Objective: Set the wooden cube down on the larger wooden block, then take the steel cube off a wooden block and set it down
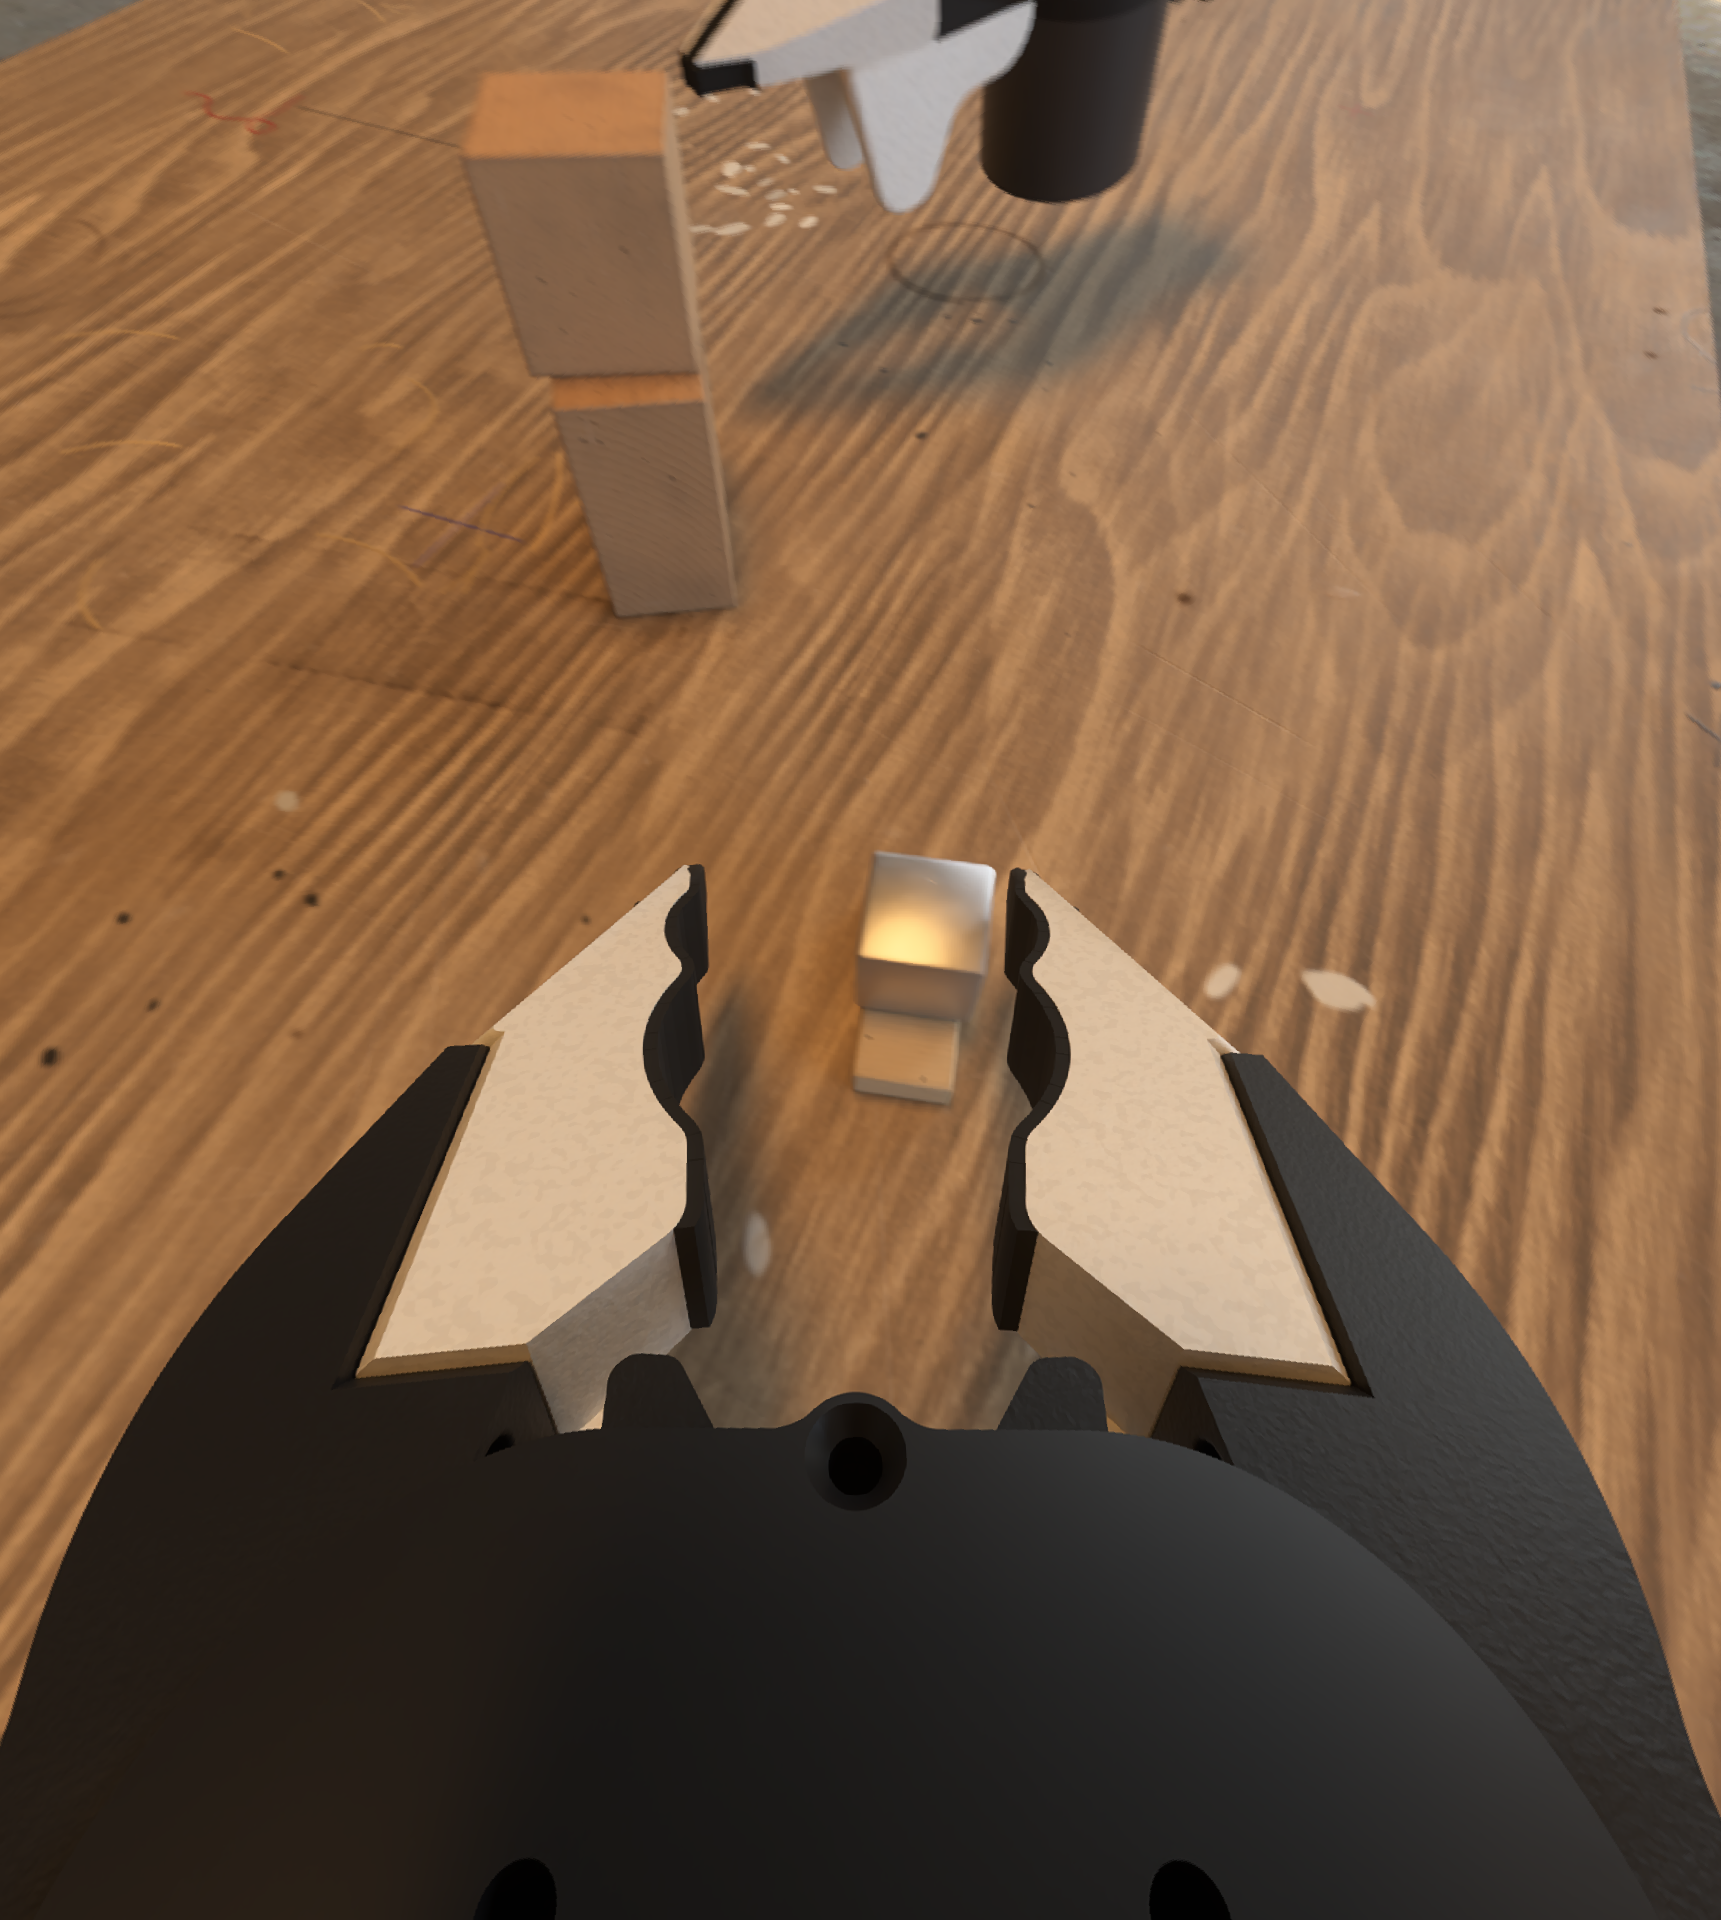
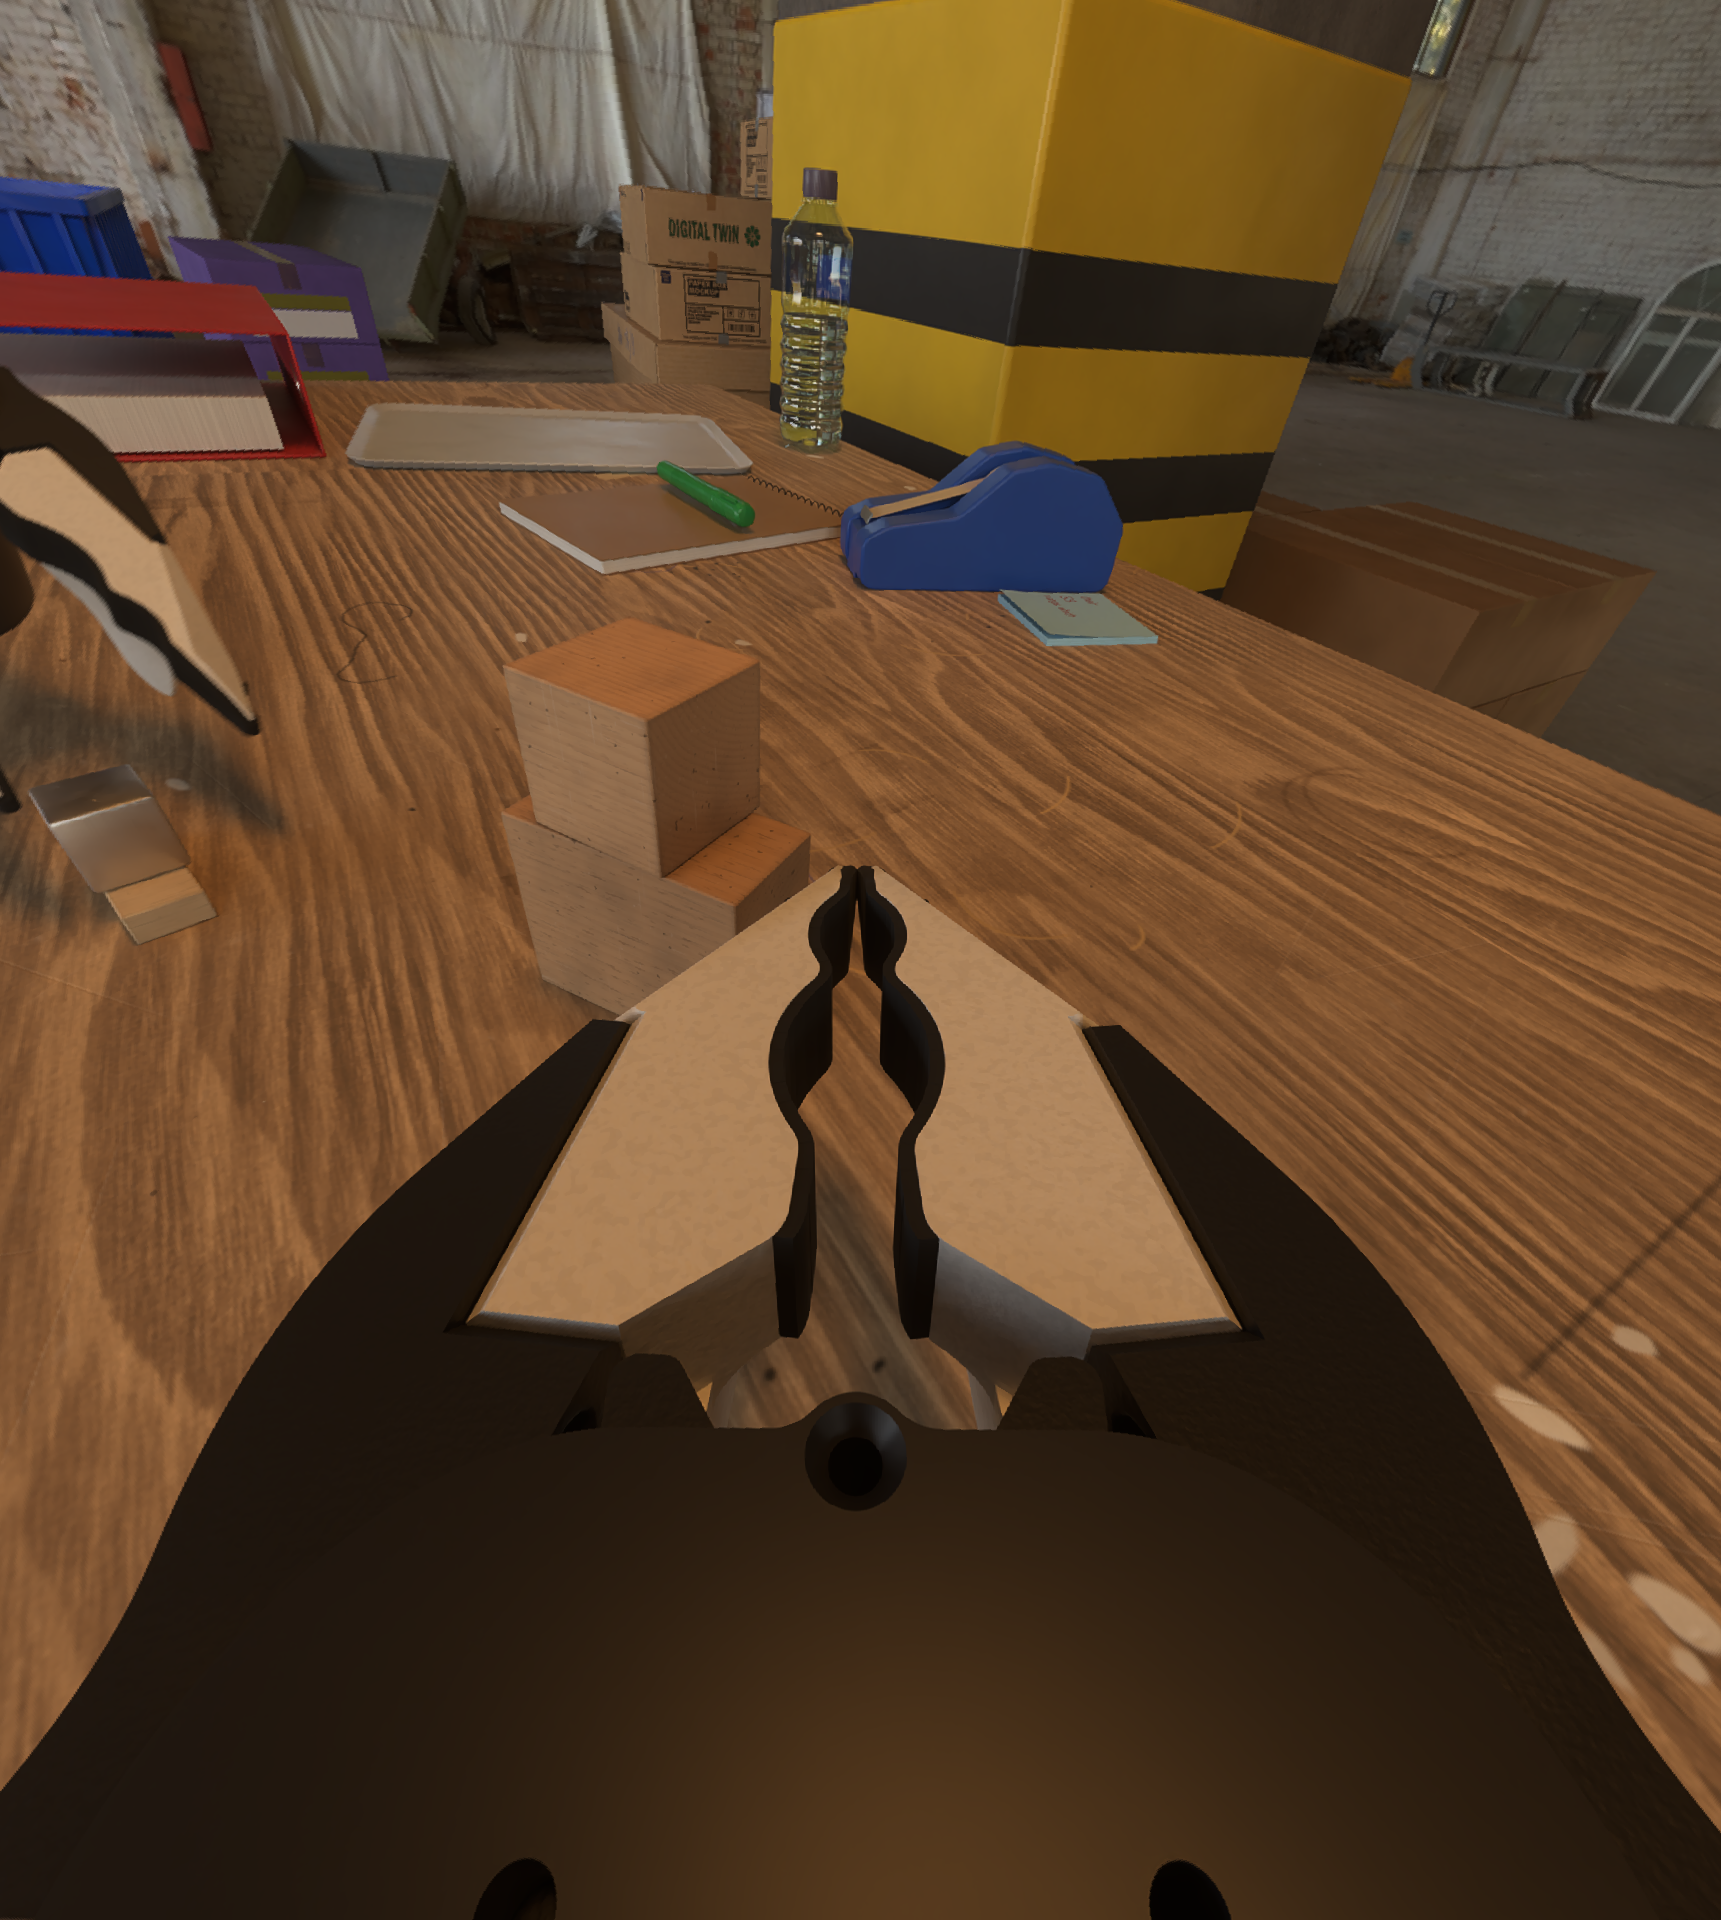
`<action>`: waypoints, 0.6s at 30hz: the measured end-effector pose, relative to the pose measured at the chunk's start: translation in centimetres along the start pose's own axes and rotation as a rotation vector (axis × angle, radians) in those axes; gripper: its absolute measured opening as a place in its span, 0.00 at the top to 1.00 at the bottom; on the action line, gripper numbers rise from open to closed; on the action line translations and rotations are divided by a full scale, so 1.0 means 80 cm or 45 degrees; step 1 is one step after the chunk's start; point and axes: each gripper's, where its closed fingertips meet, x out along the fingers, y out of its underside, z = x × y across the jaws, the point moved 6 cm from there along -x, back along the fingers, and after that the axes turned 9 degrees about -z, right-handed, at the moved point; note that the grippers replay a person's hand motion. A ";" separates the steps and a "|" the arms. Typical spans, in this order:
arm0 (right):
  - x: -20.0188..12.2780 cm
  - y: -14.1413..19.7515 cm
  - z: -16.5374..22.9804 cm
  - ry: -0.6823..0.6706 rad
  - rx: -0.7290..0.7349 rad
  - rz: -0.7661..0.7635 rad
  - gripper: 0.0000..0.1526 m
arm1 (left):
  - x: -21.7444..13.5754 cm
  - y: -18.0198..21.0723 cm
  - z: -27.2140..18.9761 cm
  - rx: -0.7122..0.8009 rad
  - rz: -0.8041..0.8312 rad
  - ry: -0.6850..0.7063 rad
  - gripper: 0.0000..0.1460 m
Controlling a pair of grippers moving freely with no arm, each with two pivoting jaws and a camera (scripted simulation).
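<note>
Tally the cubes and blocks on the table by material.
Wood: 3 – wooden cube on larger wooden block; small flat wooden block
Steel: 1 – shiny steel cube on the small block
Total: 4

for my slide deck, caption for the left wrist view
Open left gripper lines up on steel cube atop small wooden block.

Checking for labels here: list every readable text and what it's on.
Top brown cardboard box: green printed lettering, legible, but I won't quote it.
Brown cardboard box beneath it: small dark labels, too small to read.
Light blue notepad: red marks, unreadable.
</note>
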 end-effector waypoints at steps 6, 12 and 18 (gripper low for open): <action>0.000 0.000 0.000 0.001 0.005 0.000 1.00 | 0.002 0.009 -0.012 0.058 0.047 0.064 0.69; -0.001 0.000 0.001 0.002 -0.007 -0.007 1.00 | 0.014 0.014 -0.010 0.098 0.152 0.134 0.74; -0.002 -0.001 0.002 -0.006 -0.014 -0.009 1.00 | 0.027 0.000 -0.004 0.113 0.102 0.082 0.81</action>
